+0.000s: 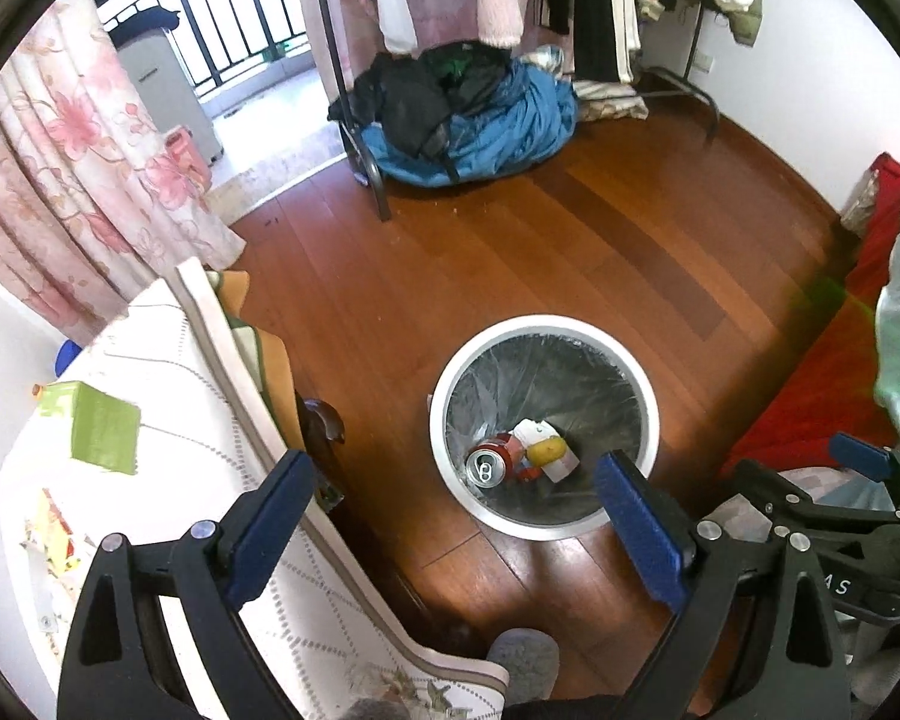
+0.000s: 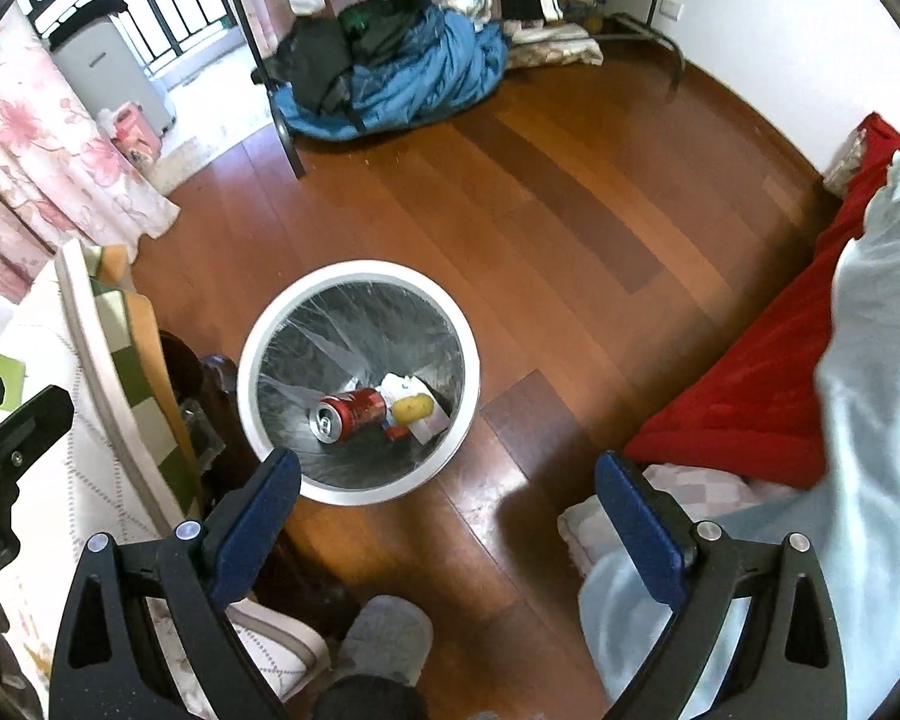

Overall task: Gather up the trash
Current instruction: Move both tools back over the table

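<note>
Red can lies in the white bin, below both empty, wide-open tools.

I see a white bin w/ grey liner. In it: red can w/ silver top, yellow lump, white scrap. Floor red-brown wood. Curtain pink floral. Green box on white cloth w/ dotted lines. Blue bedding, maybe a sleeping bag. Blanket red.
</note>
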A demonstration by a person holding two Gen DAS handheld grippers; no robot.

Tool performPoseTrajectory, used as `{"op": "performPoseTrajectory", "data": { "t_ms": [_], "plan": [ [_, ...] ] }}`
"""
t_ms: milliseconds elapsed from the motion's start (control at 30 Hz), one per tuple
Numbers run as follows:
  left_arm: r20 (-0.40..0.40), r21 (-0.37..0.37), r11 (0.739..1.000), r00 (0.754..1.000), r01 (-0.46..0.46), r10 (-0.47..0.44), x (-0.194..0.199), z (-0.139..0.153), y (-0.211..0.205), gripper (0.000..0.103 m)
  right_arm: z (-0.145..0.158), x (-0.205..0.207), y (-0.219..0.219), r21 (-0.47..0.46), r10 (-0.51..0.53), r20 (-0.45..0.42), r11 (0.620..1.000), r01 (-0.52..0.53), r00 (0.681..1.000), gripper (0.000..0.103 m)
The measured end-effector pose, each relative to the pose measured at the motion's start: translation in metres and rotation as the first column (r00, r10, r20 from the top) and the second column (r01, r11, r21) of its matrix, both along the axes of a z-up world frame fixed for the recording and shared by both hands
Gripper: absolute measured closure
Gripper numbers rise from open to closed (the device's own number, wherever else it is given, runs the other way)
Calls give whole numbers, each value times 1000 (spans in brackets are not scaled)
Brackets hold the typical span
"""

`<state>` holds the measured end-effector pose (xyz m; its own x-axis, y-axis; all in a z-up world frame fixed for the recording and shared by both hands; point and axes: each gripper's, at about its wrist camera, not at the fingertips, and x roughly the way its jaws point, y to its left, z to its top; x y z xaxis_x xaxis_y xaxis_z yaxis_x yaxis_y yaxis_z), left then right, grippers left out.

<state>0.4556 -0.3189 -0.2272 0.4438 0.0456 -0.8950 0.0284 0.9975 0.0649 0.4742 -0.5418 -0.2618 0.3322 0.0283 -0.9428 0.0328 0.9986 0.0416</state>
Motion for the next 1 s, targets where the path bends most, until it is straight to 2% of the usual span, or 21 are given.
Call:
{"op": "performPoseTrajectory", "data": {
  "t_ms": [200, 333, 433, 533, 633, 700, 800, 1000],
  "plan": [
    [77, -30, 999, 997, -14, 17, -27, 53, 12, 7, 76, -28, 7, 17, 11, 109, 1000, -12, 994, 3],
    [149, -63, 997, 987, -50, 59, -51, 97, 37, 7, 126, -50, 24, 57, 23, 183, 998, -34, 983, 3],
    [199, -82, 991, 972, -107, 121, -76, 126, 72, 7, 155, -69, 50, 94, 51, 223, 993, -73, 973, 3],
    [229, -82, 978, 951, -192, 206, -108, 141, 119, 7, 164, -89, 91, 133, 112, 223, 981, -144, 968, 3],
    [234, -46, 954, 925, -295, 298, -149, 134, 173, 7, 152, -114, 140, 171, 191, 189, 959, -224, 963, 3],
    [217, -8, 929, 906, -370, 362, -180, 118, 208, 7, 132, -133, 175, 193, 254, 151, 940, -281, 955, 3],
    [144, 55, 867, 863, -496, 485, -234, 70, 265, 7, 86, -167, 231, 245, 355, 53, 901, -357, 933, 3],
    [-43, 114, 761, 762, -638, 646, -317, -31, 327, 7, -2, -231, 335, 319, 515, -107, 828, -462, 850, 3]
  ]
}}
